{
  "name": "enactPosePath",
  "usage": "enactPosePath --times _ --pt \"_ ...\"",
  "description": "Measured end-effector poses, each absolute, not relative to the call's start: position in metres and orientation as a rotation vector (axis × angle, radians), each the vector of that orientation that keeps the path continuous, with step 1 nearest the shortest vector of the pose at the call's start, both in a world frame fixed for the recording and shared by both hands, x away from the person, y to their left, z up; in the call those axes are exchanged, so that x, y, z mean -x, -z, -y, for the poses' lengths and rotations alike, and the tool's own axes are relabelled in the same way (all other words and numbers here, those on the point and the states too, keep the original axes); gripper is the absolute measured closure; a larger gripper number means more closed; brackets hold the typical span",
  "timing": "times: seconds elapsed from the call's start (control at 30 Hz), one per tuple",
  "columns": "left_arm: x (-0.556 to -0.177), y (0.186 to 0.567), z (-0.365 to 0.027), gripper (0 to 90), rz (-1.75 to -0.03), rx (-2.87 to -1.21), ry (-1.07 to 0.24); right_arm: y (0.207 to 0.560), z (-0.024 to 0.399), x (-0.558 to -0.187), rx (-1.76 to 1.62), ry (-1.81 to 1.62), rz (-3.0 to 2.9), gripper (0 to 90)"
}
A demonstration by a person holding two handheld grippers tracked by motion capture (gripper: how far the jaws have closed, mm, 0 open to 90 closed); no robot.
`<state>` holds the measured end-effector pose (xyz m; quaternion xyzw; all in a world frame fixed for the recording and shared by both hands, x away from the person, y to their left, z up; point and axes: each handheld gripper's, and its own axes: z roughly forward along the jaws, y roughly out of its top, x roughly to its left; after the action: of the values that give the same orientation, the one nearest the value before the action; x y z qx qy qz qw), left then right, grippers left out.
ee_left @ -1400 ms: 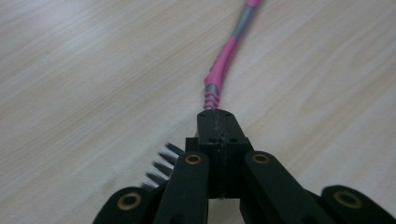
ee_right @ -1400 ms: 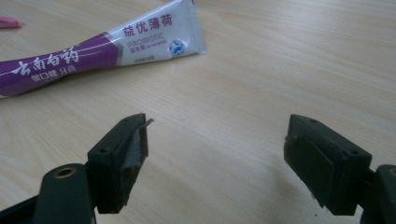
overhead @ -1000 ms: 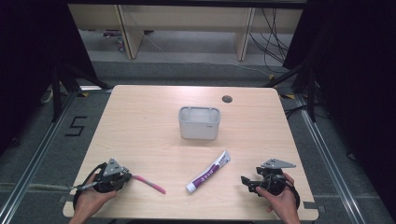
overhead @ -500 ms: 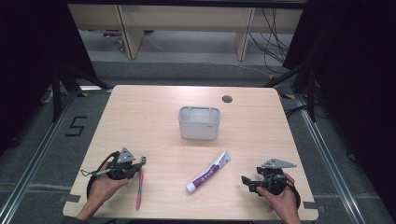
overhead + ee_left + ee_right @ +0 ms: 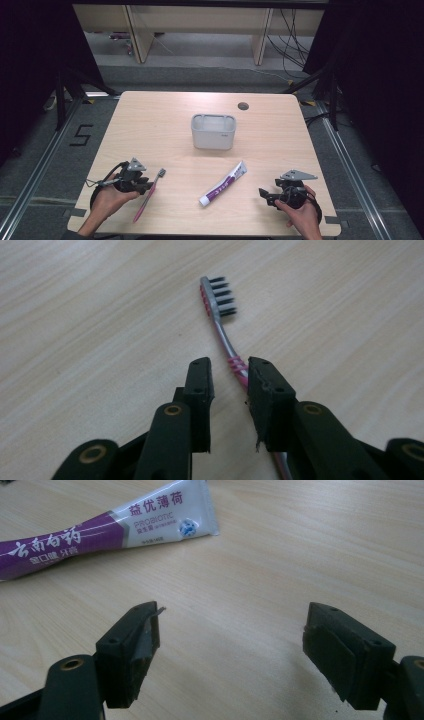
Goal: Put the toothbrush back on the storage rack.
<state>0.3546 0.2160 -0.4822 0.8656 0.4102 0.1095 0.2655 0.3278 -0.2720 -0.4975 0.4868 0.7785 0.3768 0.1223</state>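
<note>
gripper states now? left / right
Left claw: just been opening, toothbrush handle between the jaws, beside one, not clamped.
Right claw: open, empty.

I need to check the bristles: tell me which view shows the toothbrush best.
The left gripper view: the toothbrush lies close up, dark bristles and pink-grey handle sharp, running under one jaw of the left gripper. The high view shows it as a thin pink line beside that gripper.

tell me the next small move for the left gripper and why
Probably close the left gripper back onto the toothbrush. Its jaws have just been opening, and the pink handle lies against one jaw with a gap to the other, so nothing clamps it.
</note>
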Motion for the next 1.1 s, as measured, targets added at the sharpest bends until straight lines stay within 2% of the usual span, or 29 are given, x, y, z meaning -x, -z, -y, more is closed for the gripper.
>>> enactPosePath --times 0.17,0.63,1.1 --pt "-0.354 0.482 -0.212 66.8 -1.109 -2.373 -0.26 0.498 0.271 -0.328 -1.424 -1.103 -2.282 23.6" --pt "-0.356 0.485 -0.201 71.6 -1.074 -2.486 -0.155 0.497 0.273 -0.328 -1.361 -1.08 -2.279 23.8" --pt "-0.362 0.483 -0.193 78.1 -1.057 -2.592 -0.109 0.497 0.273 -0.329 -1.351 -1.09 -2.278 23.9"
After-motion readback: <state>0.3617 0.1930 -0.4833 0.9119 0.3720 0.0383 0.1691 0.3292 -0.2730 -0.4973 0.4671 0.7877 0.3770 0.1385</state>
